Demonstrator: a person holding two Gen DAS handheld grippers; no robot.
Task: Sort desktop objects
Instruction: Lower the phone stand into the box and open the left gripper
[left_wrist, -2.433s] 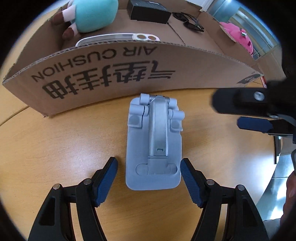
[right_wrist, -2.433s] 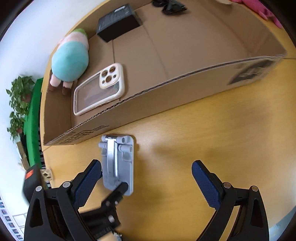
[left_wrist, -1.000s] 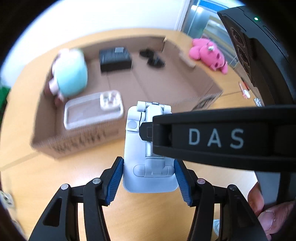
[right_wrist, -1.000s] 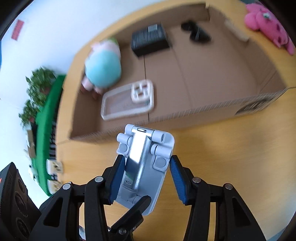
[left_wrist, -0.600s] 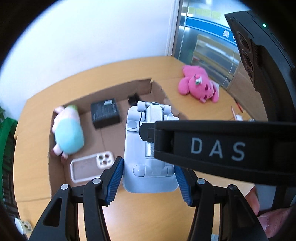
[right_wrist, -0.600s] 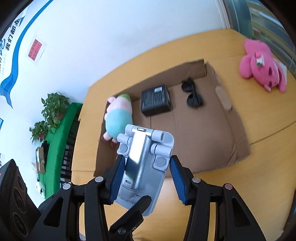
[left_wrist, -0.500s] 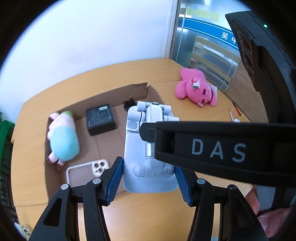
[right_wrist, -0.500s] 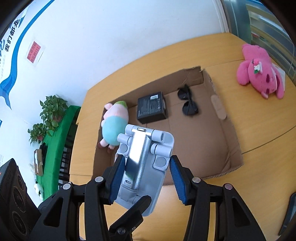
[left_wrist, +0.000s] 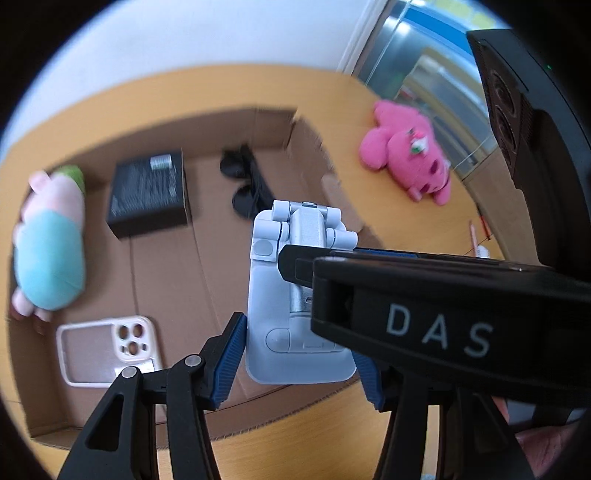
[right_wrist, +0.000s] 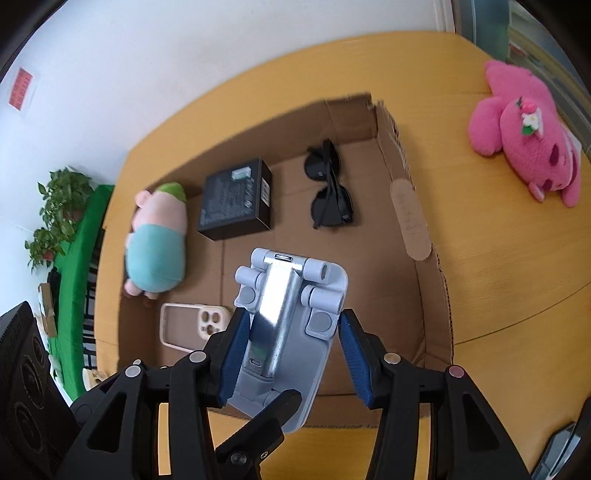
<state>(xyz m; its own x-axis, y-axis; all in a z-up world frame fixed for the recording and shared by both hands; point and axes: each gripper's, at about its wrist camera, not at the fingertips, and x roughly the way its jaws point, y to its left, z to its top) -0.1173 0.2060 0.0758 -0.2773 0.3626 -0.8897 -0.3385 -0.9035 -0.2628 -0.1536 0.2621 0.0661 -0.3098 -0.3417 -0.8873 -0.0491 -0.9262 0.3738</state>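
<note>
A pale grey folding phone stand (left_wrist: 295, 295) hangs in the air over the front part of an open cardboard box (left_wrist: 177, 273). My left gripper (left_wrist: 299, 365) is shut on the stand's lower sides, blue pads pressing both edges. My right gripper (right_wrist: 293, 354) is shut on the same phone stand (right_wrist: 288, 332), held a little tilted above the cardboard box (right_wrist: 369, 280). The right gripper's black body (left_wrist: 439, 332) crosses the left wrist view and hides part of the stand. A black finger of the left gripper (right_wrist: 255, 439) shows at the bottom of the right wrist view.
Inside the box lie a teal and pink plush (right_wrist: 157, 251), a black carton (right_wrist: 236, 201), dark sunglasses (right_wrist: 330, 192) and a white phone case (right_wrist: 192, 325). A pink plush toy (right_wrist: 524, 136) lies on the wooden table right of the box. A potted plant (right_wrist: 55, 214) stands far left.
Both grippers, still shut on the stand, have carried it from in front of the box's near wall to above the box's inside. The box now looks larger and nearer than half a second ago.
</note>
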